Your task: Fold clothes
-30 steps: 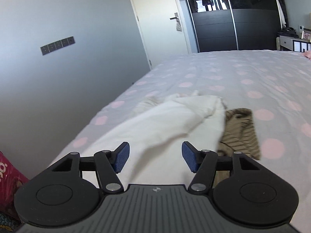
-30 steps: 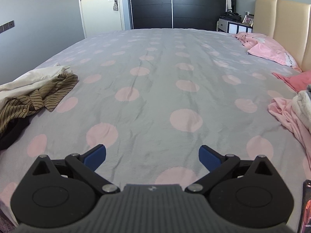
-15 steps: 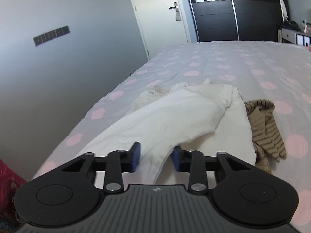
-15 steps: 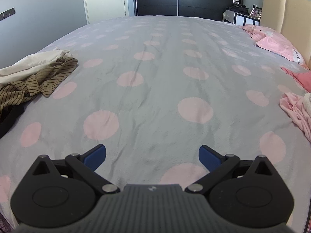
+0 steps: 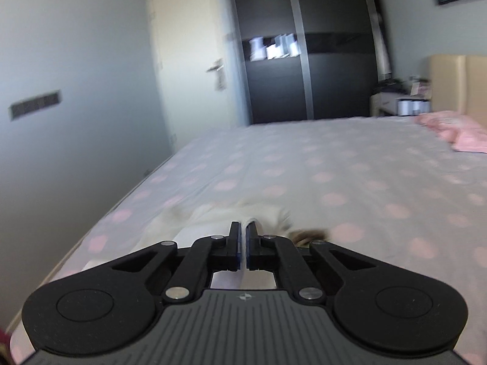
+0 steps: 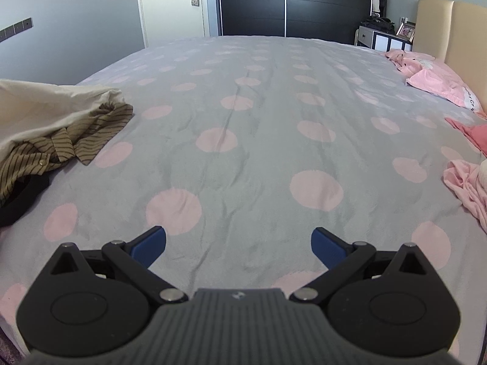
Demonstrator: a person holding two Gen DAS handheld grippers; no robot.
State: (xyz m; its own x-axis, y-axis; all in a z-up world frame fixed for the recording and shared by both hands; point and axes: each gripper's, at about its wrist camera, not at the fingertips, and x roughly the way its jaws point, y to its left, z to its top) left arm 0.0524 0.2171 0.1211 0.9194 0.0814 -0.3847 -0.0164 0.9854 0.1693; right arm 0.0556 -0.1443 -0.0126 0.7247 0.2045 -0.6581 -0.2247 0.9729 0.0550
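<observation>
My left gripper point(image 5: 243, 231) is shut on a fold of the cream white garment point(image 5: 210, 222), which hangs from the pads and trails down onto the bed. In the right wrist view the same white garment point(image 6: 45, 106) is lifted at the far left, draped over a brown striped shirt point(image 6: 70, 143) that lies crumpled on the bedspread. A dark garment point(image 6: 18, 200) lies under the shirt at the left edge. My right gripper point(image 6: 239, 245) stands open over bare bedspread near the front, with nothing between its fingers.
The bed point(image 6: 258, 115) has a grey spread with pink dots. Pink clothes point(image 6: 465, 182) lie at the right edge, and a pink pillow point(image 6: 438, 82) lies by the headboard point(image 6: 450, 27). A grey wall point(image 5: 76, 106) runs close along the bed's left side.
My left gripper closed on the white garment and rose, lifting the cloth off the bed. The right gripper stayed open and almost still.
</observation>
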